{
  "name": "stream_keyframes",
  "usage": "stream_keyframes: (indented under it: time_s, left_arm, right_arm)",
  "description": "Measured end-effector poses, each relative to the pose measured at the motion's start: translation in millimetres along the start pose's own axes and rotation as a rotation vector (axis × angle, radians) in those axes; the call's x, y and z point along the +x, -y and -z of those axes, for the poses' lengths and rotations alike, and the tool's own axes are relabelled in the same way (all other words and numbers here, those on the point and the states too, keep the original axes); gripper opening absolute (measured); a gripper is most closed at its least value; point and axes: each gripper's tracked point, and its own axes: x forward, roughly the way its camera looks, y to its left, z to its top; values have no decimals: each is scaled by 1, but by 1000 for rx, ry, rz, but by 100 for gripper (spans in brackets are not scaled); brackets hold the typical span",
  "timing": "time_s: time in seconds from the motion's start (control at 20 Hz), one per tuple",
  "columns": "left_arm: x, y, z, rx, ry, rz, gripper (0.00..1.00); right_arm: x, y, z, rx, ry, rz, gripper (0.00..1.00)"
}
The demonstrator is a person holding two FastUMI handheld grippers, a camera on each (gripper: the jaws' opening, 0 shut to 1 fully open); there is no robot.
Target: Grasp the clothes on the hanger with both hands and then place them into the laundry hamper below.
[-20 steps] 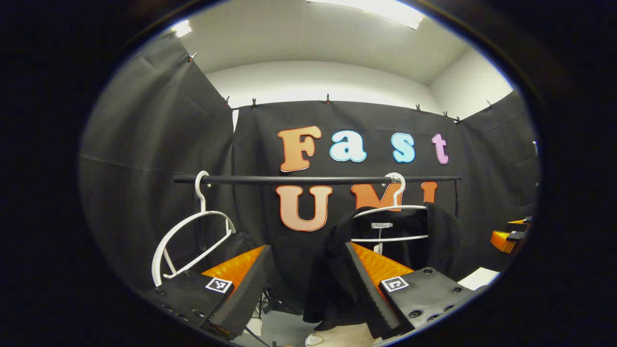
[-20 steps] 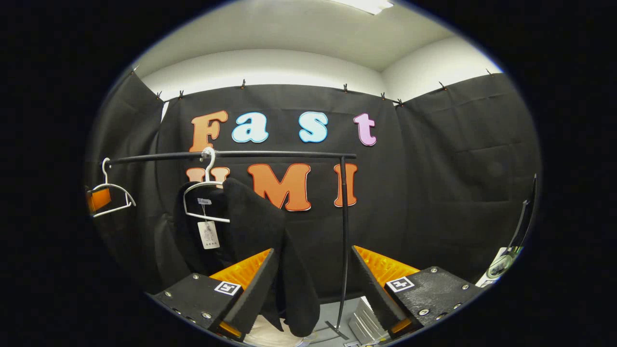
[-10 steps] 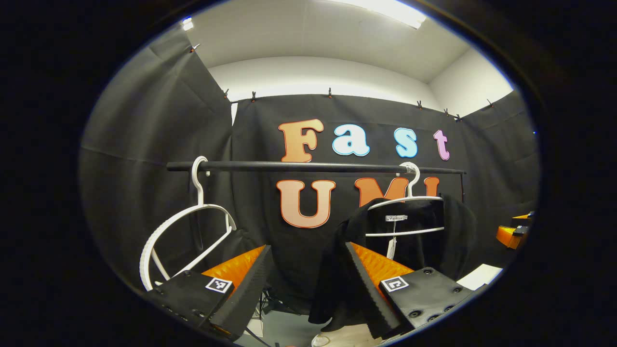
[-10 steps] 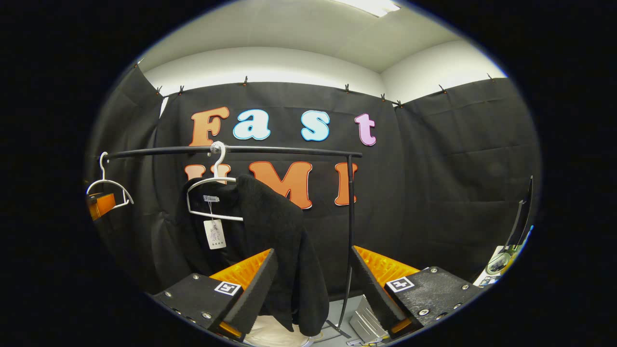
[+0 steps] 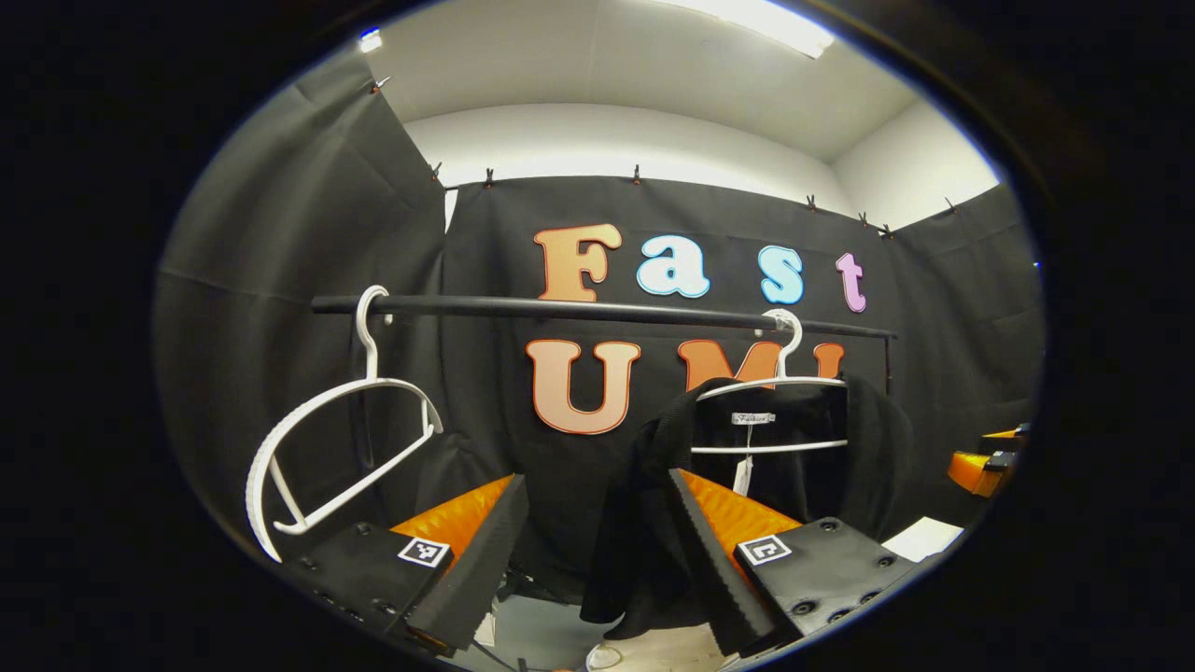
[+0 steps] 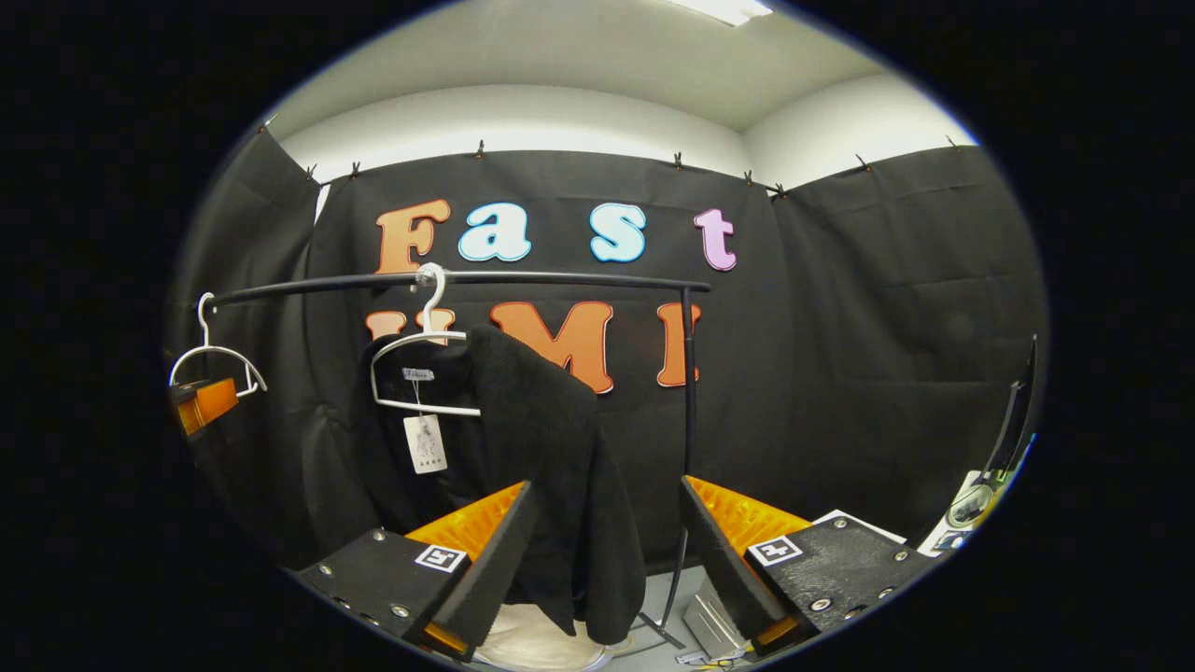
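I am facing the black rail [image 5: 597, 313], where the black garment [image 6: 551, 439] is hanging on its white hanger [image 6: 425, 359] above the pale hamper [image 6: 537, 644]. My left gripper [image 5: 597, 541] and right gripper [image 6: 607, 551] are both gaping wide, holding nothing. I am aiming each at a shoulder fold, planning to pinch thick cloth rather than the hanger wire.

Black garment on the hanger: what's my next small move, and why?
Probably ease both grippers forward to its shoulders. The black garment hangs on its white hanger, untouched, with the left gripper and right gripper open and short of it.
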Motion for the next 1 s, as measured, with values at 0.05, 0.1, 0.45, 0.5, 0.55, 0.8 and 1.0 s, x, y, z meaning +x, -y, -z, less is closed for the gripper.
stream_keyframes:
  time_s: [0.05, 0.1, 0.45, 0.5, 0.55, 0.8, 1.0]
  left_arm:
    - [1, 1, 1, -5, -2, 5, 93]
    - [1, 4, 2, -8, -7, 8, 96]
    - [30, 16, 30, 0, -54, 40, 95]
    - [35, 20, 36, 2, -68, 52, 96]
    - [40, 24, 42, 4, -77, 61, 99]
    - [73, 34, 73, -3, -119, 91, 96]
    - [106, 46, 96, -10, -148, 118, 96]
  right_arm:
    - [1, -3, 0, 2, -2, -6, 94]
    - [1, -6, 0, 4, -4, -13, 94]
    - [17, -43, 14, 9, -34, -46, 94]
    - [22, -48, 19, 11, -40, -48, 94]
    - [26, -53, 22, 10, -44, -49, 94]
    - [55, -73, 40, 6, -62, -31, 93]
    - [81, -83, 56, -6, -80, 5, 93]
